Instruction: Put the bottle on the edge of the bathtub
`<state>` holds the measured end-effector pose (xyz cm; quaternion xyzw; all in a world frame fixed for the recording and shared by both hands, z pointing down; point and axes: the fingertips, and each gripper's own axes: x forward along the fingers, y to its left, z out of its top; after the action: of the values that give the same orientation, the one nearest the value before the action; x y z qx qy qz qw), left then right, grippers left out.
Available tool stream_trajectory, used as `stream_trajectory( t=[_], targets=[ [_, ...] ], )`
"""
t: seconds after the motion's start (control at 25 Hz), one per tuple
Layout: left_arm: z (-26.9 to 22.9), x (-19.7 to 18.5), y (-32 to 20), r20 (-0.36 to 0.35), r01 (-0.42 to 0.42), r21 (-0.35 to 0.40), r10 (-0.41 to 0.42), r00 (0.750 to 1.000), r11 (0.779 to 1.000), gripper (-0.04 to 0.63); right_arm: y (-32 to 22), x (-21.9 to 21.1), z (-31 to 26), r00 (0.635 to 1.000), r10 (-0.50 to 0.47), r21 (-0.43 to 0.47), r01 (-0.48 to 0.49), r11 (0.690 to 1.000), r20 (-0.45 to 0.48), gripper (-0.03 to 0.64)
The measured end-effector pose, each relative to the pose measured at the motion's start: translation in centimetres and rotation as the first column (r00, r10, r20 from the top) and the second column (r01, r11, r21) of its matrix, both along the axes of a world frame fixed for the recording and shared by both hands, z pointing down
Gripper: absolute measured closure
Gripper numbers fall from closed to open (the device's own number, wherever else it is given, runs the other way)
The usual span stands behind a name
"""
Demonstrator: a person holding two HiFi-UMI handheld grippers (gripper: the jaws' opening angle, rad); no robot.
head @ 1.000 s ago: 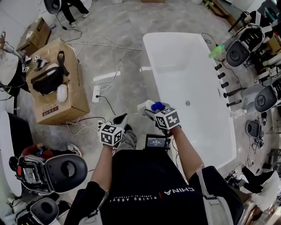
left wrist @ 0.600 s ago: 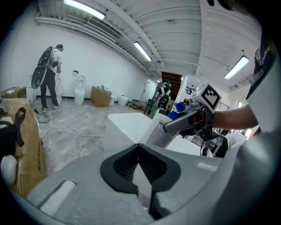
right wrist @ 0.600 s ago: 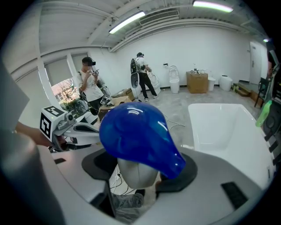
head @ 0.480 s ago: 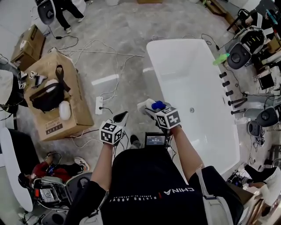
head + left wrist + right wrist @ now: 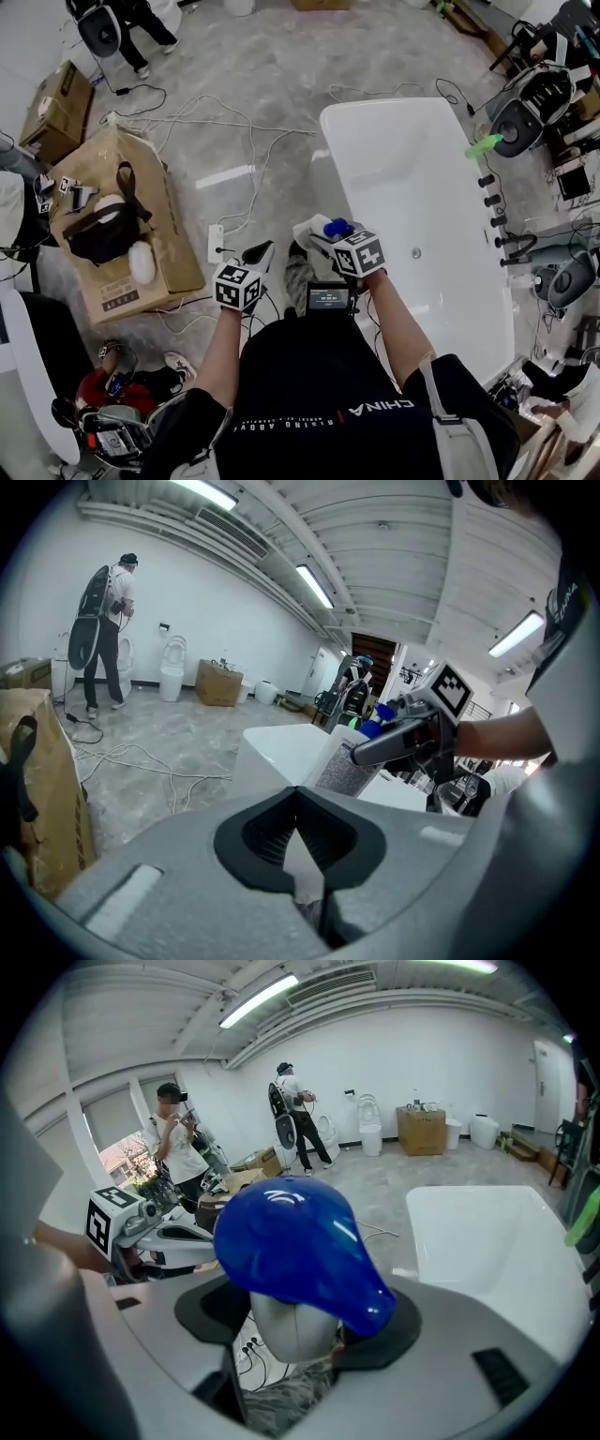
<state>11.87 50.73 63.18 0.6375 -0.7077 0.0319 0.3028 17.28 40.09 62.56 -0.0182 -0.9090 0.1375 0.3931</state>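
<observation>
The pump bottle (image 5: 319, 228), white with a blue pump head (image 5: 291, 1251), is up in the air, clamped in the right gripper (image 5: 321, 234), whose jaws pinch it just under that head. It hangs tilted by the near long side of the white bathtub (image 5: 394, 169); whether it is over the rim yet I cannot tell. The left gripper (image 5: 255, 255) is alongside, jaws together on nothing. I'd call this the carry. To land it well, bring the bottle upright, set its whole base flat on the bare near rim, and only then part the jaws. Held so high, it could tip into the tub. The far rim, with its taps (image 5: 487, 202), looks the worse choice
</observation>
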Motion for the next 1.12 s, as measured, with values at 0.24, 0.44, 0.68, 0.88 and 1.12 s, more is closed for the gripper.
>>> stream_trajectory(
  t=[0.24,0.44,0.68,0.88,1.12],
  targets=[
    [-0.6,-7.4,-4.7,0.005,0.025,-0.024,-0.025,1.000,0.999,0.586,-4.9,-7.4,-0.8,1.000,-0.017,-0.020,0.017,1.000,0.013,0.342],
    [-1.4,-13.0,-10.1,0.022,0.023,-0.035,-0.022,0.999,0.999,0.586,-10.2,-12.6,-1.1,1.000,-0.015,-0.034,0.016,0.999,0.022,0.341],
    [-1.8,-17.3,-14.5,0.042,0.015,-0.042,-0.013,0.999,0.999,0.586,-14.9,-17.3,-1.2,0.999,-0.011,-0.036,0.012,0.999,0.035,0.342],
    [-1.5,-19.9,-16.7,0.035,0.020,-0.053,-0.018,0.999,0.998,0.586,-17.1,-19.8,-1.2,0.999,-0.015,-0.040,0.016,0.999,0.030,0.341],
    [-1.0,-24.2,-20.5,0.024,-0.008,-0.051,0.009,1.000,0.999,0.586,-20.7,-23.6,-0.7,1.000,0.017,-0.044,-0.016,0.999,0.023,0.341]
  ],
)
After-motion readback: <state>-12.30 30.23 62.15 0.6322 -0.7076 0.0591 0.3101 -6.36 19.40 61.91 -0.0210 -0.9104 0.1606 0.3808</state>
